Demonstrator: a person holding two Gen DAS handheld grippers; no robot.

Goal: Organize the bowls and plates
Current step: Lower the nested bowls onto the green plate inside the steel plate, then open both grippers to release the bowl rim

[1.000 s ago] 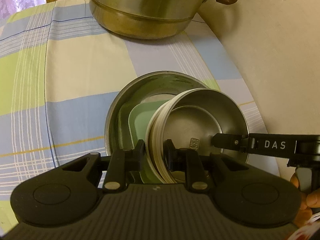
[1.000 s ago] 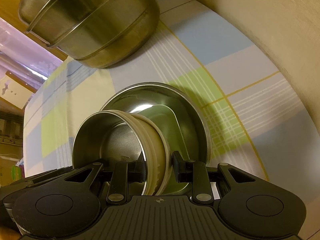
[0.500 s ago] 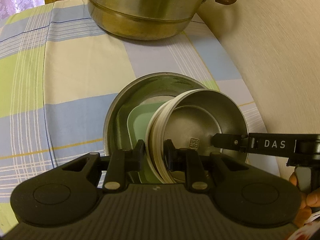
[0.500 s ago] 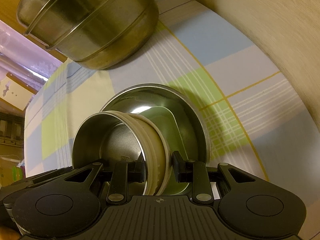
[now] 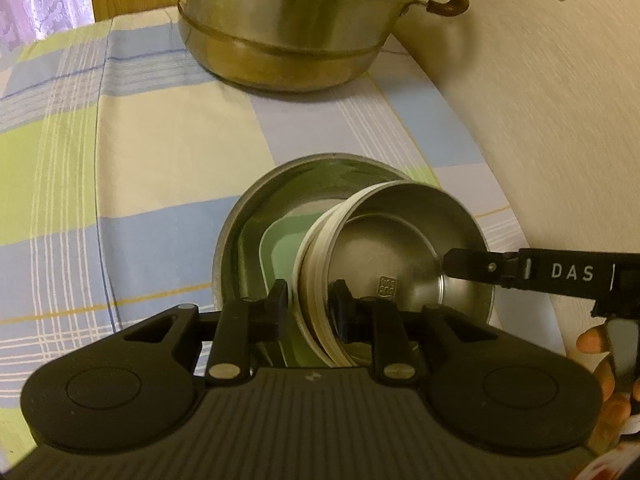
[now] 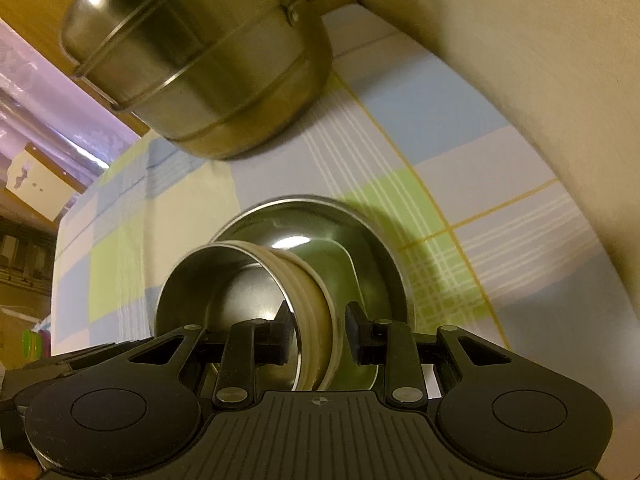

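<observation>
A small steel bowl with a cream outer wall (image 5: 404, 256) hangs between both grippers, over a larger steel bowl (image 5: 256, 216) that holds a pale green square plate (image 5: 286, 240). My left gripper (image 5: 310, 300) is shut on the small bowl's near rim. My right gripper (image 6: 318, 330) is shut on the opposite rim of the same bowl (image 6: 240, 292); its finger (image 5: 472, 266) reaches in from the right in the left wrist view. The large bowl (image 6: 360, 232) sits on the checked tablecloth.
A big steel steamer pot (image 5: 296, 28) with brown handles stands at the back of the table, also in the right wrist view (image 6: 208, 60). A cream wall (image 5: 540, 120) runs close along the right. Checked tablecloth (image 5: 140, 160) spreads to the left.
Both grippers have risen a little with the small bowl still gripped; the large bowl and the pot sit lower and farther in both views.
</observation>
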